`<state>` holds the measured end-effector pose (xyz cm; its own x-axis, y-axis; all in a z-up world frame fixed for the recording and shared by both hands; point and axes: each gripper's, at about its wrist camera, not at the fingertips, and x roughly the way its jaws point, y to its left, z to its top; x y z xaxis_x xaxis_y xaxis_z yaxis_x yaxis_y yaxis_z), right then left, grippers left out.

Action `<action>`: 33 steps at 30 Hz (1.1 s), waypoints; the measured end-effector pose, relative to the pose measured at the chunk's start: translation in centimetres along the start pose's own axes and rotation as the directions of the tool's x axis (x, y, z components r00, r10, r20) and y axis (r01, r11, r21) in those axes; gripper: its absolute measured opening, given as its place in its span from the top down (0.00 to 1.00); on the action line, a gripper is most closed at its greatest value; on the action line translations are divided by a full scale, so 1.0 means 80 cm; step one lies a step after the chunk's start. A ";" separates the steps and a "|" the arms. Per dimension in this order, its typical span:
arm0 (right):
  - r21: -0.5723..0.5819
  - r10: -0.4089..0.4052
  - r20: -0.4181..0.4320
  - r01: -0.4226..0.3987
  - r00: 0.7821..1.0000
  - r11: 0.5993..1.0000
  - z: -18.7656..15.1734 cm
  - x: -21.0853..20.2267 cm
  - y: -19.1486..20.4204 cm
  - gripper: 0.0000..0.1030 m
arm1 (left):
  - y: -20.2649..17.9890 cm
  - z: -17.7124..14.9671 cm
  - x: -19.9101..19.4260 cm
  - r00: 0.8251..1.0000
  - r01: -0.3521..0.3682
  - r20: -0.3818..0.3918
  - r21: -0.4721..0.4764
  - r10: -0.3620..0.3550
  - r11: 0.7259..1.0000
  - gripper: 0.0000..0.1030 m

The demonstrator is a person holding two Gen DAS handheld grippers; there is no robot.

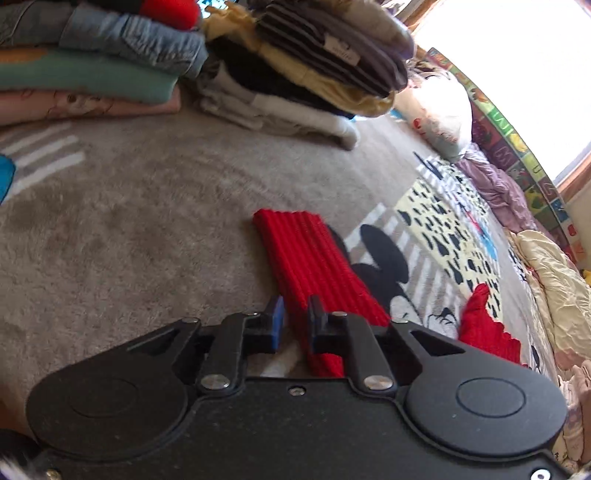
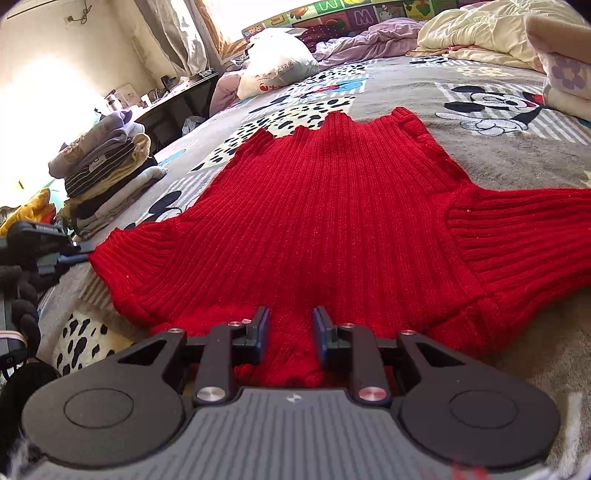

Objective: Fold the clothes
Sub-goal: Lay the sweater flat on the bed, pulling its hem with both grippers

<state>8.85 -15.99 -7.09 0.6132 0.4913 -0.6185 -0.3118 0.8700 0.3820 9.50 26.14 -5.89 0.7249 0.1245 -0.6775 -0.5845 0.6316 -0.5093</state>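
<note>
1. Well left of the red sweater [image 2: 325, 221] stands a stack of folded clothes [image 2: 99, 162]. It sits on the same cartoon-print blanket [image 2: 406, 92] that the sweater lies on. In the left wrist view a second folded stack [image 1: 92, 74] stands just beside it.
2. The left gripper [image 1: 295, 306] is at the sweater's left sleeve [image 1: 306, 258]. Its jaws stand narrow with the sleeve running between them. The right pad is against the knit, while a strip of blanket shows between the left pad and the sleeve, so the sleeve is not clamped. In the right wrist view this gripper shows at the sleeve's cuff.
3. The red sweater is spread flat on the blanket with both sleeves out to the sides. Its ribbed body runs away from the right wrist camera, and its far edge is wavy.
4. The right gripper [image 2: 290, 317] is at the sweater's near edge, midway between the sleeves. Its jaws are narrow, and bunched red knit fills the gap from pad to pad, so it holds the sweater.
5. Beyond the sweater's far edge sits a white bag [image 2: 277, 59]. Farther right lies a crumpled cream quilt [image 2: 480, 33].
</note>
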 end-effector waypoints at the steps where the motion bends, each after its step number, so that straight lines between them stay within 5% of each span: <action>1: -0.019 -0.013 -0.004 0.013 1.000 1.000 0.002 -0.002 0.005 0.73 | 0.001 0.000 -0.003 1.000 0.018 0.004 -0.026 -0.018 0.999 0.59; 2: -0.040 -0.025 -0.006 0.025 1.000 0.999 0.004 -0.004 0.011 0.73 | 0.000 0.000 -0.005 0.999 0.036 0.008 -0.041 -0.036 0.999 0.49; 6: -0.152 0.005 0.022 -0.002 1.000 0.988 0.006 -0.012 0.043 0.69 | -0.013 -0.010 0.007 0.999 0.051 0.003 -0.001 -0.051 0.999 0.50; 8: -0.210 0.018 0.035 -0.010 0.999 0.978 0.005 -0.008 0.063 0.69 | -0.020 -0.016 0.016 0.999 0.032 0.028 0.056 -0.034 0.998 0.88; 9: -0.237 0.024 0.042 -0.014 0.999 0.971 0.004 -0.005 0.073 0.69 | -0.022 -0.017 0.018 0.999 0.037 0.032 0.065 -0.039 0.997 0.93; 13: -0.354 0.063 0.038 -0.046 0.997 0.934 -0.009 0.017 0.115 0.69 | -0.016 -0.004 -0.013 0.988 0.040 0.149 0.030 -0.044 0.999 0.95; 16: -0.438 0.089 -0.024 -0.091 0.996 0.895 -0.027 0.033 0.144 0.67 | -0.001 0.006 -0.006 0.993 0.009 0.119 -0.004 -0.008 1.000 0.94; 20: -0.562 0.089 -0.072 -0.114 0.993 0.819 -0.059 0.042 0.180 0.42 | 0.005 0.006 0.012 0.997 -0.037 0.060 -0.010 0.037 0.999 0.91; 24: -0.549 0.127 -0.092 -0.157 0.988 0.821 -0.060 0.026 0.185 0.48 | -0.010 0.009 -0.015 0.982 -0.093 0.167 0.039 0.086 0.995 0.81; 28: -0.539 0.137 0.005 -0.113 0.990 0.835 -0.052 -0.015 0.160 0.48 | -0.040 0.001 -0.045 0.975 -0.008 0.220 0.133 -0.021 0.991 0.81; 33: -0.404 0.025 0.160 0.042 0.987 0.914 -0.020 -0.043 0.089 0.48 | -0.110 -0.046 -0.047 0.957 0.255 0.052 0.316 -0.285 0.914 0.80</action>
<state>3.36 -11.41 -3.37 0.7134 0.5001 -0.4909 -0.5525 0.8323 0.0451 10.61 17.34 -0.81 0.8795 -0.0211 -0.4755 -0.2341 0.8507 -0.4706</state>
